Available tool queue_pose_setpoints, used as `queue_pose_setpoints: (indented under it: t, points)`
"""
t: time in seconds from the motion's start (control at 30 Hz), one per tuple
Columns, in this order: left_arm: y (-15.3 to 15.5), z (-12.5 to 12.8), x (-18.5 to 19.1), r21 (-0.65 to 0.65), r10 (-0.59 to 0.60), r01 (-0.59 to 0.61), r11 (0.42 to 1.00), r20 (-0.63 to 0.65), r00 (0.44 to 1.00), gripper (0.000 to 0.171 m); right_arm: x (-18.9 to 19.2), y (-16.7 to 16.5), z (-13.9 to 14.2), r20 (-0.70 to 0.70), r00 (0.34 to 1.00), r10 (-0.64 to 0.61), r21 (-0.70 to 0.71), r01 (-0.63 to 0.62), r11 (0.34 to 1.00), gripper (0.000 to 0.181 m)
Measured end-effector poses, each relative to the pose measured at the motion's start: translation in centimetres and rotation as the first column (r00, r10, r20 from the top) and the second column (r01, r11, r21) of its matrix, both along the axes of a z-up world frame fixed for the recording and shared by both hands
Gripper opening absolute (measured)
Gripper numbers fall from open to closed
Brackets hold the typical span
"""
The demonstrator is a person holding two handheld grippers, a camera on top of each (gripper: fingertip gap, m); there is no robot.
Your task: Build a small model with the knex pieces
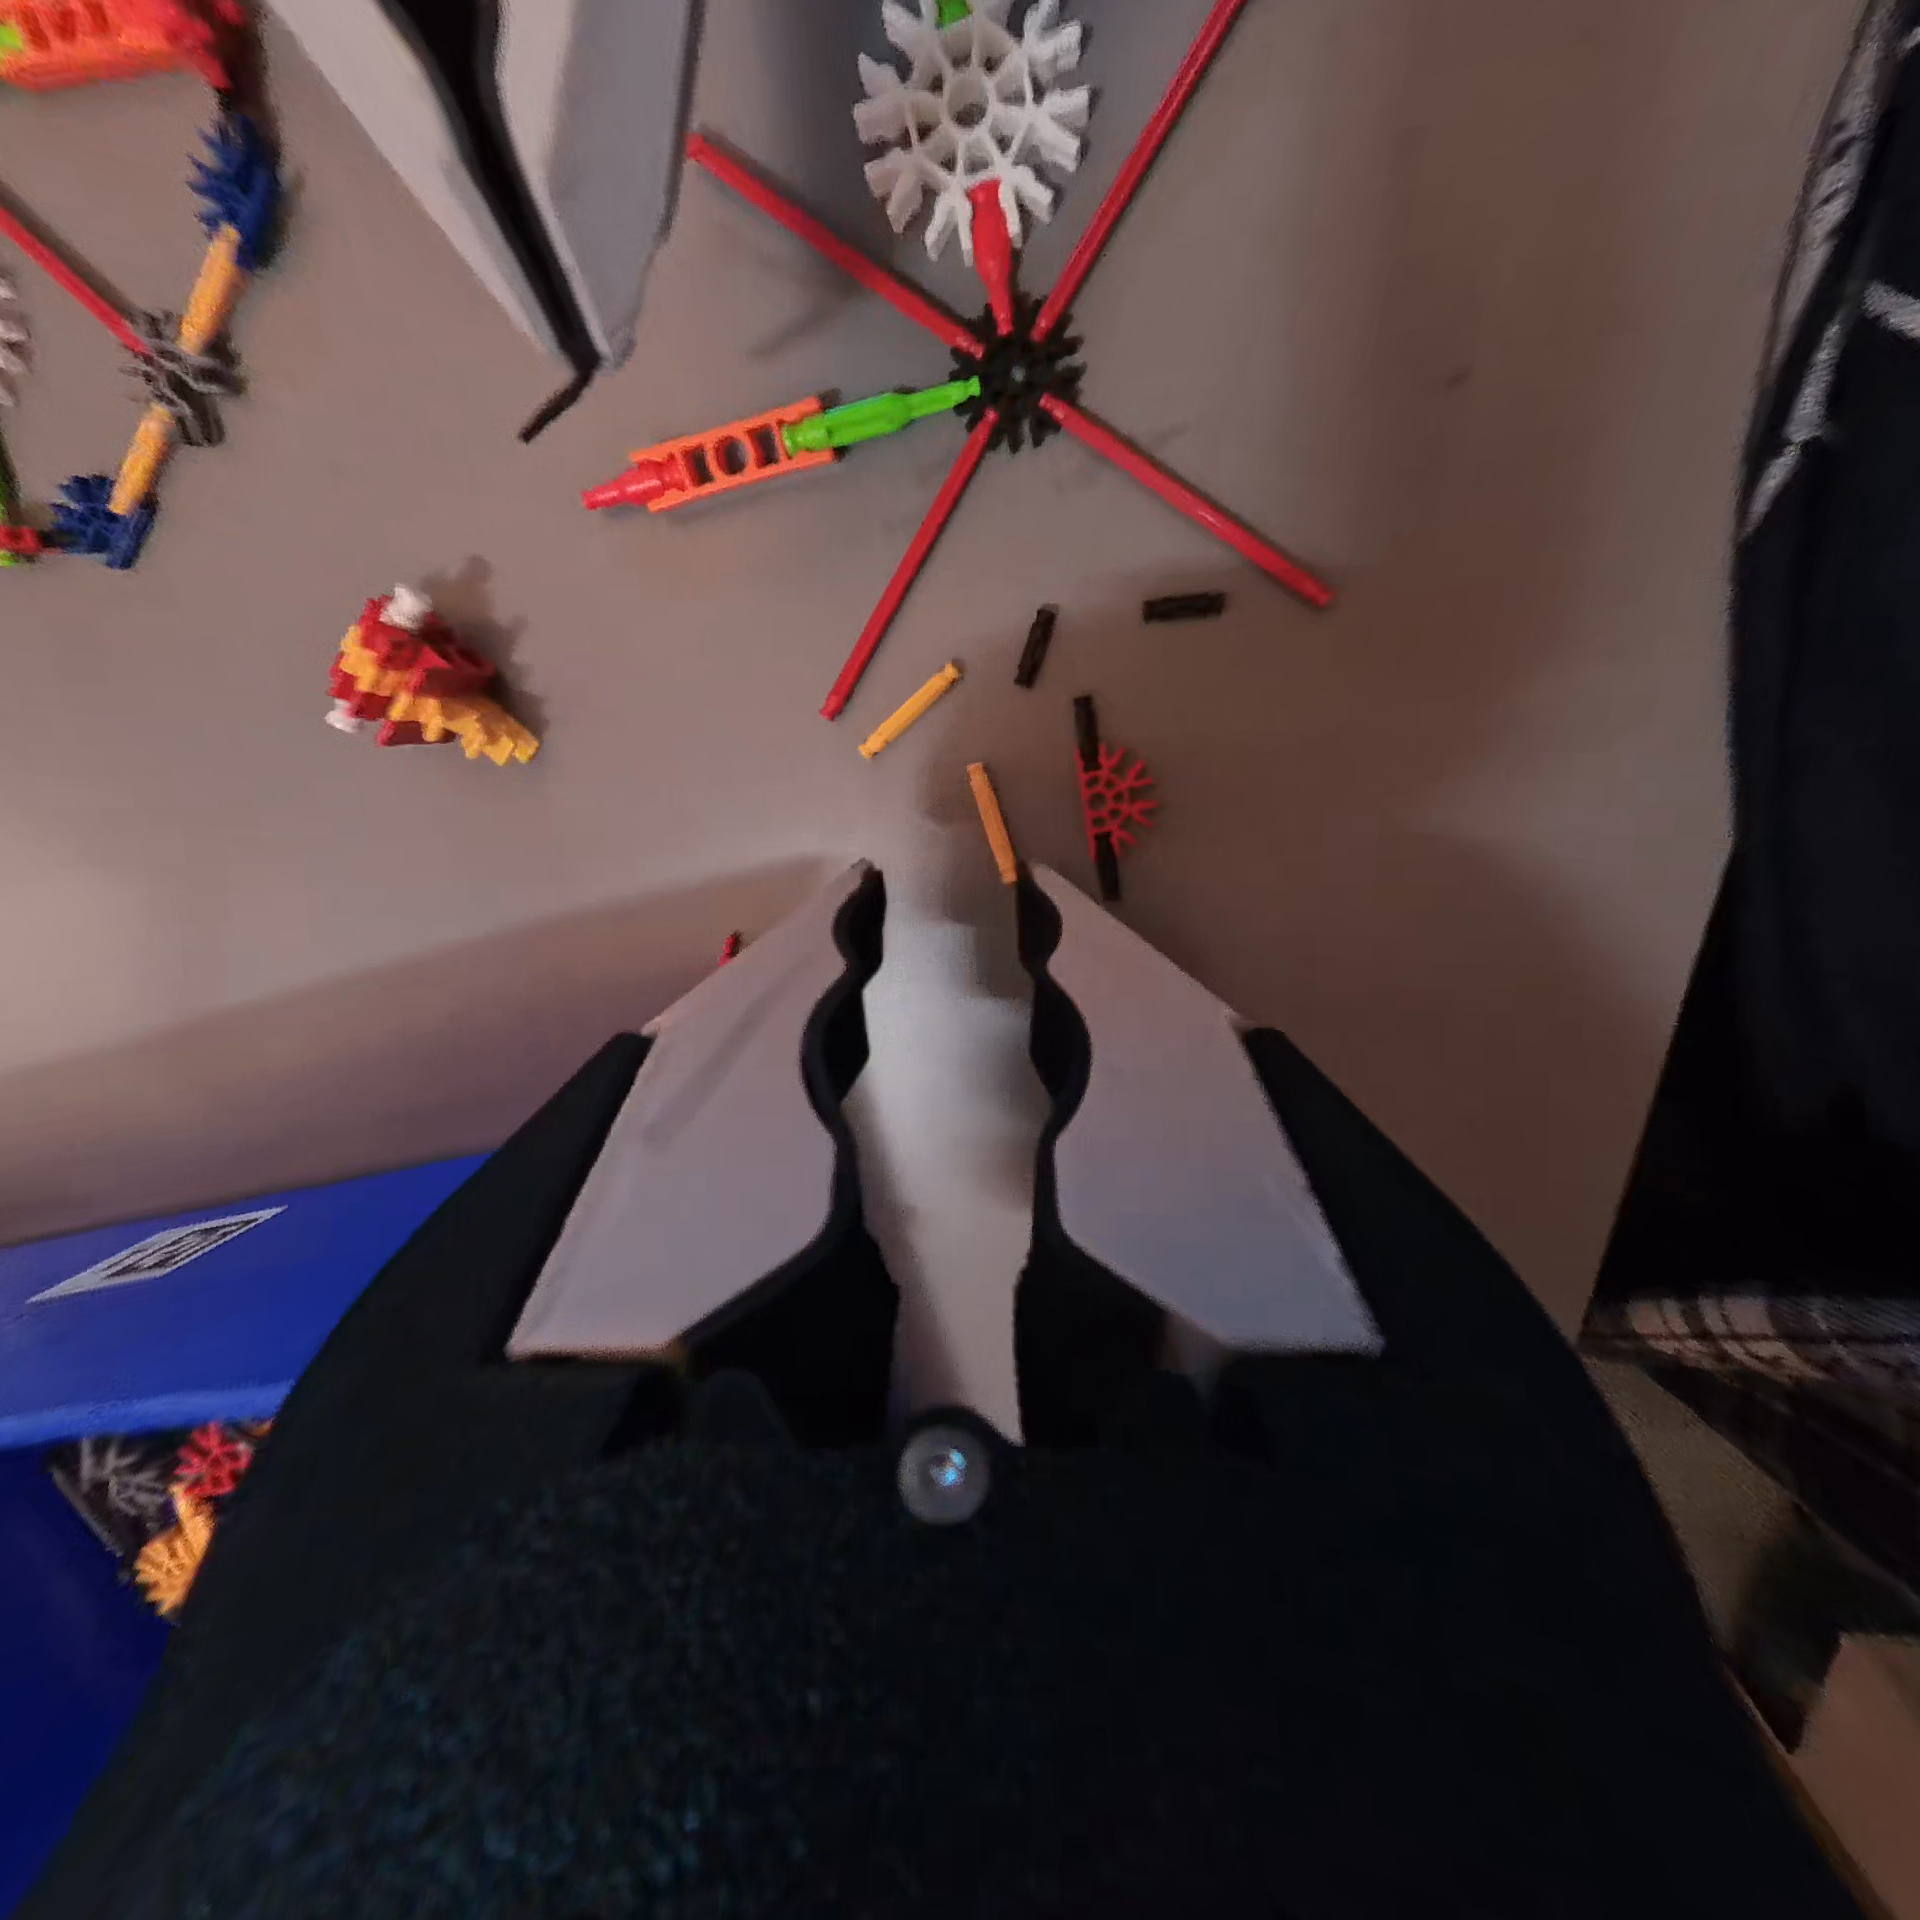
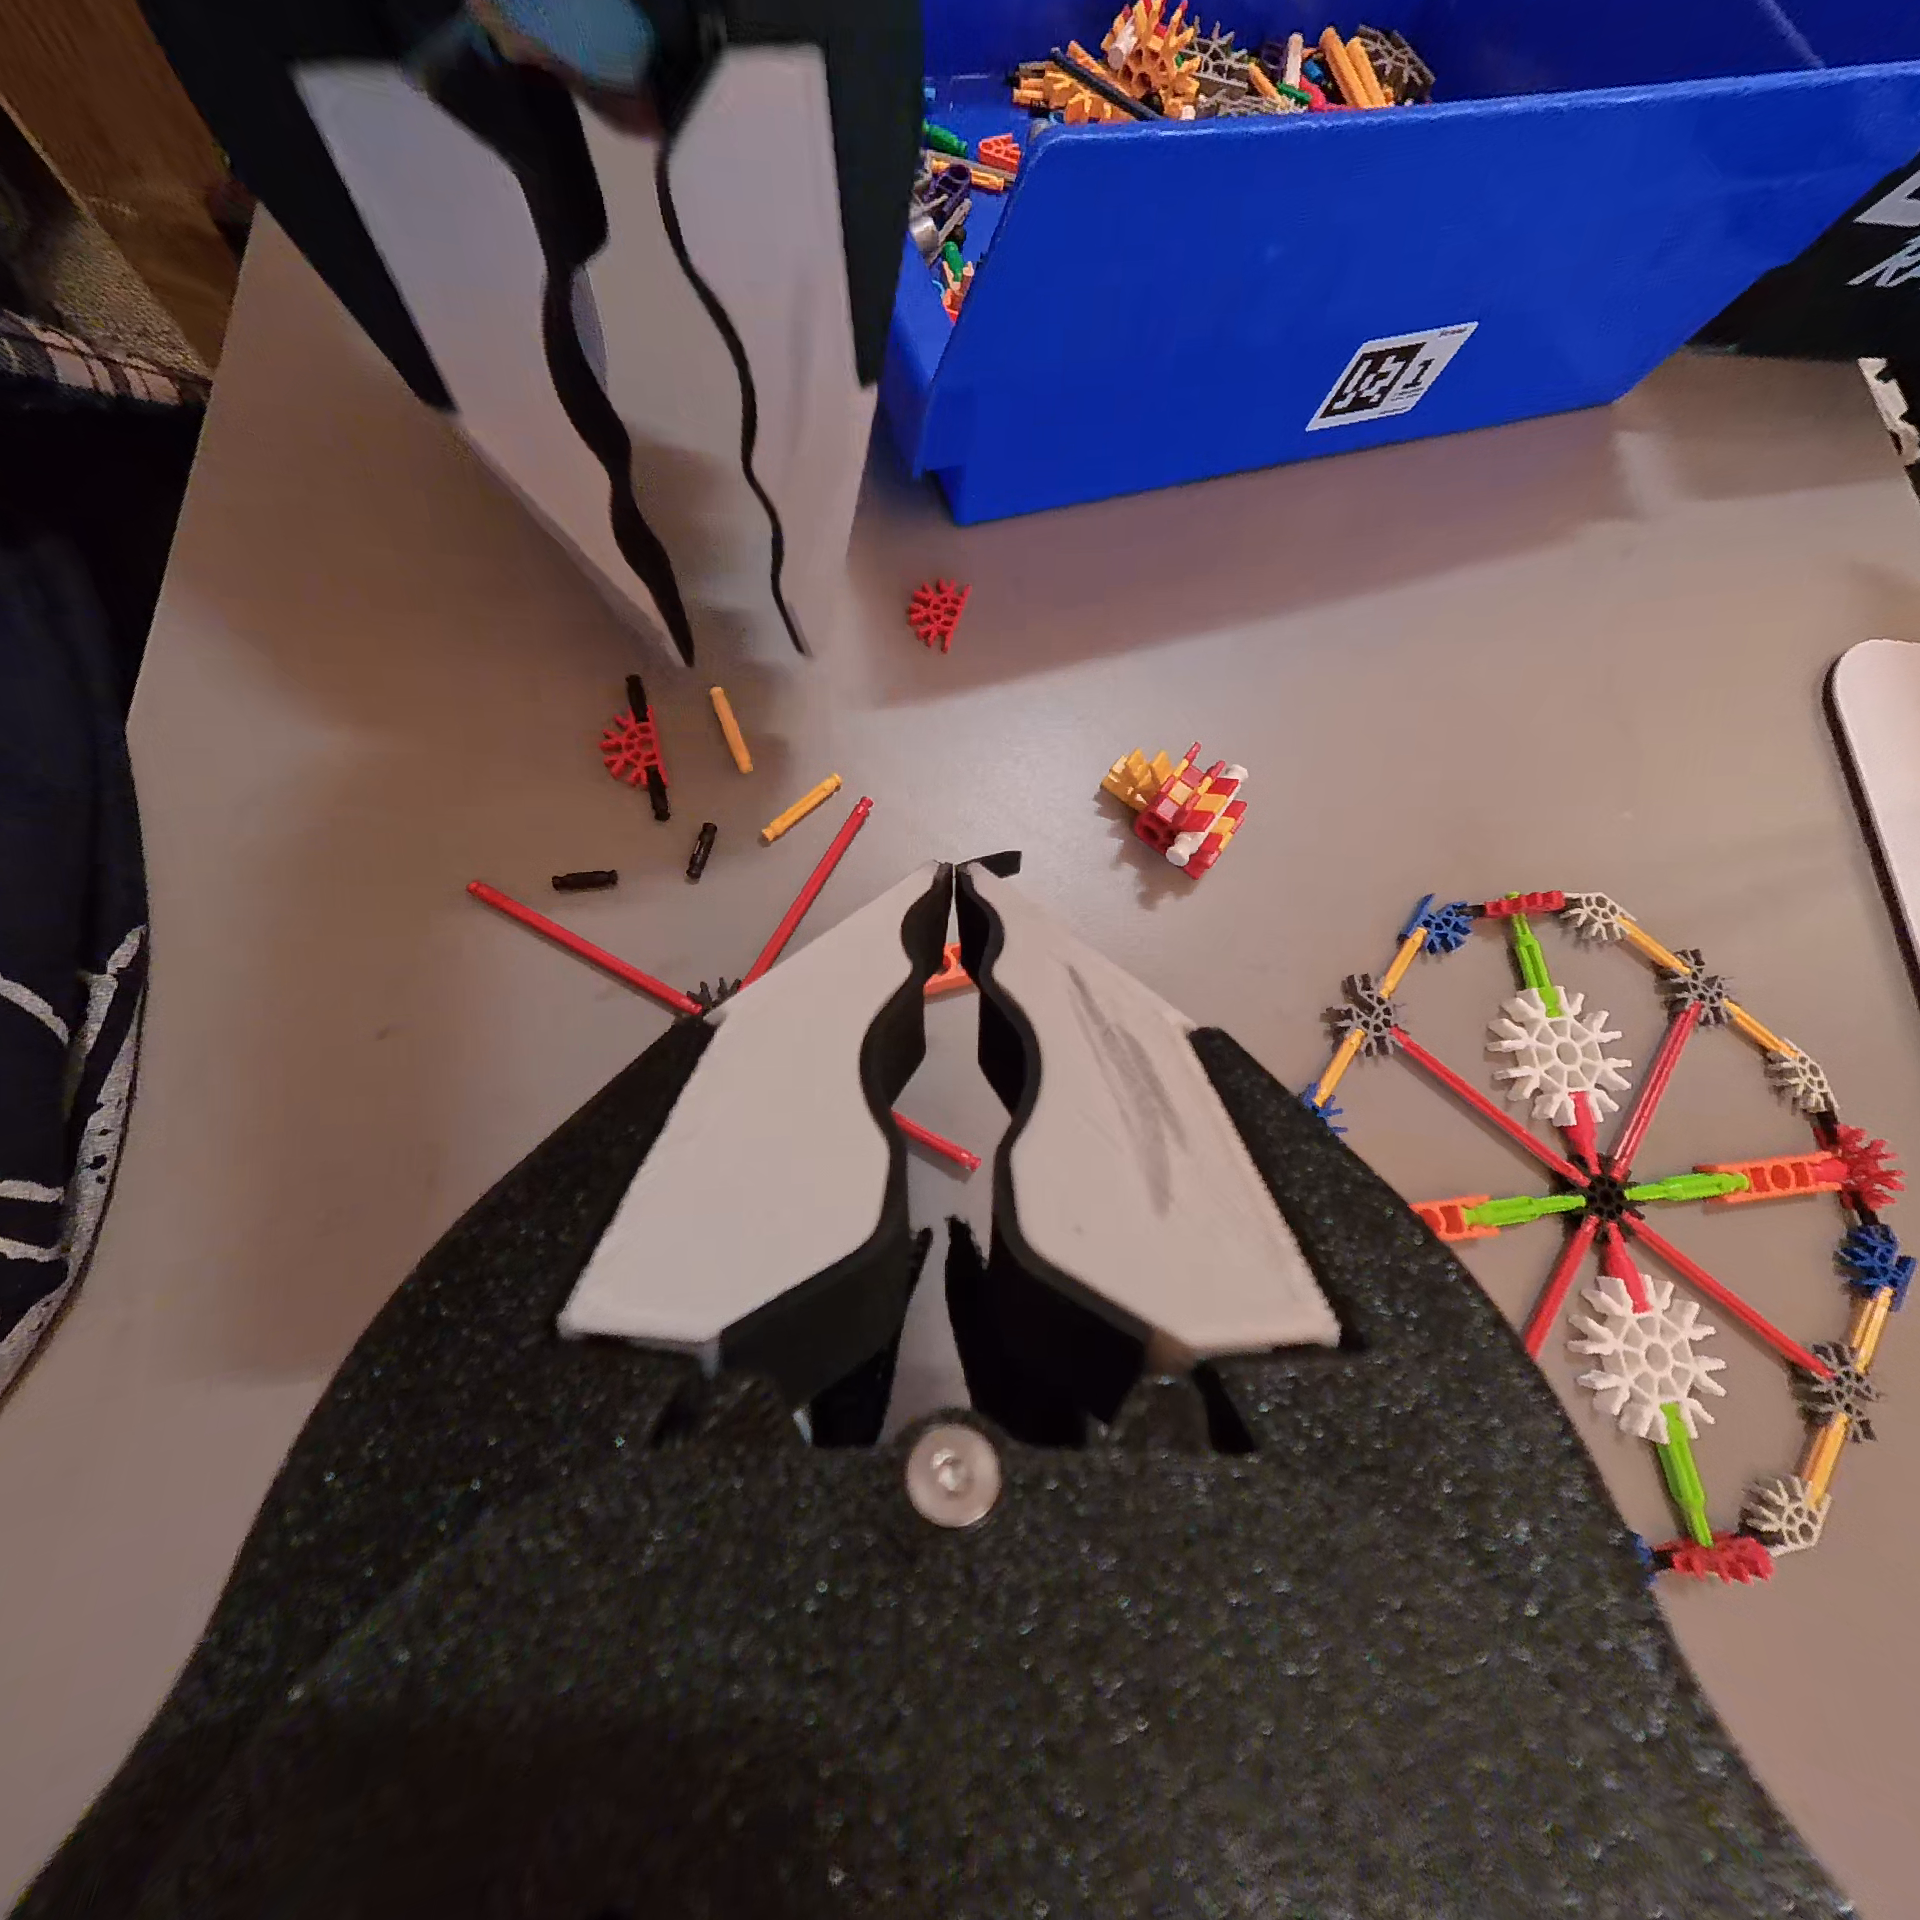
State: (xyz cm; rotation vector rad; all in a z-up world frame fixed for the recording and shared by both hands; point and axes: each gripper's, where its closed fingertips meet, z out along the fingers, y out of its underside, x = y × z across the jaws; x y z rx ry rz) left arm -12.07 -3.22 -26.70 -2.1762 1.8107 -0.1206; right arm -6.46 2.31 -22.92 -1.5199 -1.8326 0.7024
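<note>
Grey counter [image 2: 1351, 675] carries a scatter of plastic construction-toy pieces, with a blue bin [image 2: 1351, 291] full of more of them at 1 o'clock in the right wrist view.

Left tool [image 1: 948, 878] hangs low over the counter with a narrow gap between its fingers and nothing in it; a short orange rod [image 1: 990, 821] lies just off its right fingertip, at 12 o'clock from the tips. A red half-round connector [image 1: 1114, 795] clipped to a black rod sits just beside that, toward 1 o'clock, and a second orange rod [image 1: 910, 710] and two loose black rods lie farther up.

Right tool [image 2: 954, 868] has its tips pressed together; whether they pinch anything cannot be told. Beneath it lies a black hub [image 1: 1013, 374] with red spokes [image 1: 904, 582], a green rod and an orange link. A finished wheel [image 2: 1605, 1195] with two white snowflake connectors rests at 3 o'clock in the right wrist view. A red and yellow clump [image 2: 1179, 805] sits at 1 o'clock from the right tool's tips
</note>
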Motion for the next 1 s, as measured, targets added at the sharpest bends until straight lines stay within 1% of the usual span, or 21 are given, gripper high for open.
queue_pose_setpoints:
  t: [0.03, 0.07, 0.1, 0.23, 0.27, 0.33, 0.43, 0.53, 0.6, 0.63, 0.77, 0.87, 1.0]
  points:
    - [-0.1, 0.9, -0.1, -0.001, -0.001, 0.001, 1.000, 0.019, 1.000, 0.025, 0.0, 0.0, 0.0, 0.000, 1.000, -0.001, 0.001, 0.001, 1.000, 0.000]
    - [-0.4, 2.0, -0.2, -0.005, -0.003, 0.003, 1.000, 0.036, 0.999, 0.026, 0.0, 0.0, 0.0, -0.001, 1.000, -0.001, 0.000, 0.001, 1.000, 0.000]
    - [0.1, 3.4, -0.6, 0.031, 0.006, -0.008, 0.999, 0.049, 0.999, 0.027, 0.0, 0.1, 0.0, -0.001, 1.000, -0.002, -0.001, 0.002, 1.000, 0.000]
    - [3.2, 9.3, -4.5, 0.186, 0.117, -0.131, 0.974, 0.085, 0.989, 0.025, 0.0, 0.1, -0.2, 0.004, 1.000, -0.001, -0.004, 0.001, 1.000, 0.000]
    - [4.2, 10.2, -6.0, 0.220, 0.156, -0.169, 0.961, 0.077, 0.985, 0.026, 0.0, 0.0, -0.3, 0.006, 1.000, 0.000, -0.006, 0.000, 1.000, 0.000]
    - [5.6, 10.7, -9.1, 0.248, 0.210, -0.213, 0.945, 0.038, 0.977, 0.026, 0.0, 0.1, -0.4, 0.009, 1.000, -0.001, -0.008, 0.001, 1.000, 0.000]
    - [7.3, 9.4, -13.3, 0.245, 0.274, -0.257, 0.935, -0.036, 0.961, 0.026, 0.0, 0.3, -0.6, 0.012, 1.000, -0.006, -0.013, 0.006, 1.000, 0.000]
    - [8.4, 7.0, -15.6, 0.194, 0.301, -0.283, 0.939, -0.072, 0.951, 0.025, 0.0, 0.4, -0.8, 0.016, 1.000, -0.008, -0.016, 0.009, 1.000, 0.000]
    - [9.4, 5.7, -16.8, 0.195, 0.310, -0.285, 0.938, -0.108, 0.945, 0.025, 0.1, 0.4, -1.0, 0.019, 1.000, -0.010, -0.019, 0.010, 1.000, 0.000]
    - [9.7, 5.1, -17.1, 0.178, 0.310, -0.288, 0.941, -0.112, 0.944, 0.025, 0.1, 0.5, -1.0, 0.021, 1.000, -0.011, -0.020, 0.012, 1.000, 0.000]
    - [12.0, 3.4, -17.6, 0.180, 0.316, -0.295, 0.939, -0.101, 0.943, 0.026, 0.1, 0.6, -1.3, 0.028, 0.999, -0.015, -0.023, 0.015, 1.000, 0.000]
    - [13.9, 2.7, -17.8, 0.182, 0.328, -0.310, 0.933, -0.080, 0.941, 0.025, 0.2, 0.7, -1.3, 0.029, 0.999, -0.017, -0.024, 0.018, 1.000, 0.000]
    - [16.6, 2.4, -19.0, 0.206, 0.359, -0.338, 0.918, -0.073, 0.930, 0.019, 0.2, 0.8, -1.6, 0.034, 0.999, -0.021, -0.028, 0.022, 0.999, 0.000]
